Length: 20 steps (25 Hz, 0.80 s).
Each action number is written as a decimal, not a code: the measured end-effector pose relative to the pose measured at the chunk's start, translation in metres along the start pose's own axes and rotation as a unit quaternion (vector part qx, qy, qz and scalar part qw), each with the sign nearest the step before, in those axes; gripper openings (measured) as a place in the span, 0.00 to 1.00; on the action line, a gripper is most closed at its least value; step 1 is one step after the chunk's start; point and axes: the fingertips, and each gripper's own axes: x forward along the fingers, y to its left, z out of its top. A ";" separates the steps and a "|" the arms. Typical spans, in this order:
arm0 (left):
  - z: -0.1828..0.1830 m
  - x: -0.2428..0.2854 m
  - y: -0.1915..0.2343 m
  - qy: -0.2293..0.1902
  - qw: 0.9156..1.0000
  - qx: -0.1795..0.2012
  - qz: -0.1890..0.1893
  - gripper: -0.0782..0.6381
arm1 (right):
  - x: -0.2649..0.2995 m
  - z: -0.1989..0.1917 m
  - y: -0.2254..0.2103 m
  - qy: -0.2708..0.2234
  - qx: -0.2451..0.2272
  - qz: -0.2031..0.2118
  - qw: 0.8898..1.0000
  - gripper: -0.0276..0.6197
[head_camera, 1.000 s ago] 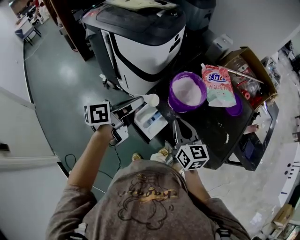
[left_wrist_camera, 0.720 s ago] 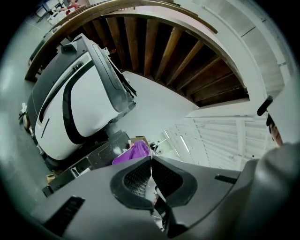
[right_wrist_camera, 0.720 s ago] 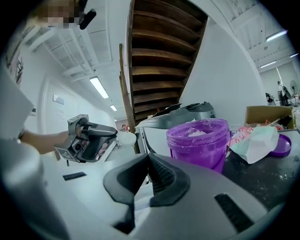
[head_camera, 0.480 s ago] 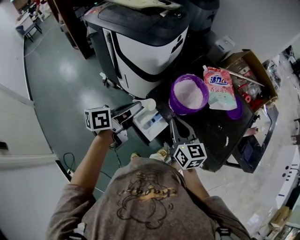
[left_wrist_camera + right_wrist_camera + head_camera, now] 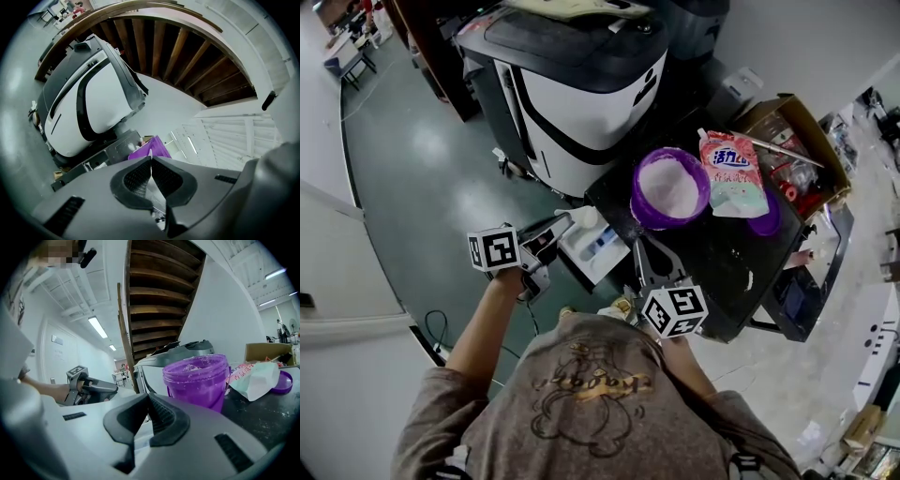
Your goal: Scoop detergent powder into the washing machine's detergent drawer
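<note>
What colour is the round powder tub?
Purple; the round plastic tub shows best in right gripper view.

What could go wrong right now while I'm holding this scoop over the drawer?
The scoop in the left gripper sits near the edge of the drawer, so powder may land on the floor. The open purple tub stands close ahead of the right gripper; a swing might knock it.

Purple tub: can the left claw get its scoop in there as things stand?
Probably yes. The purple tub is open-topped with nothing over it; the left claw holds the scoop close by above the drawer, and the right claw sits off that path.
</note>
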 end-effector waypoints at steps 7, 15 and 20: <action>-0.012 0.000 0.028 0.000 1.000 -0.005 0.026 0.14 | 0.000 -0.006 -0.004 0.008 0.003 0.000 1.000 0.05; -0.025 0.002 0.050 0.011 0.999 0.005 0.053 0.14 | -0.001 -0.009 -0.004 0.013 0.006 0.002 1.000 0.05; -0.031 0.004 0.063 0.019 0.997 0.010 0.072 0.14 | -0.004 -0.012 -0.006 0.015 0.007 -0.001 1.000 0.05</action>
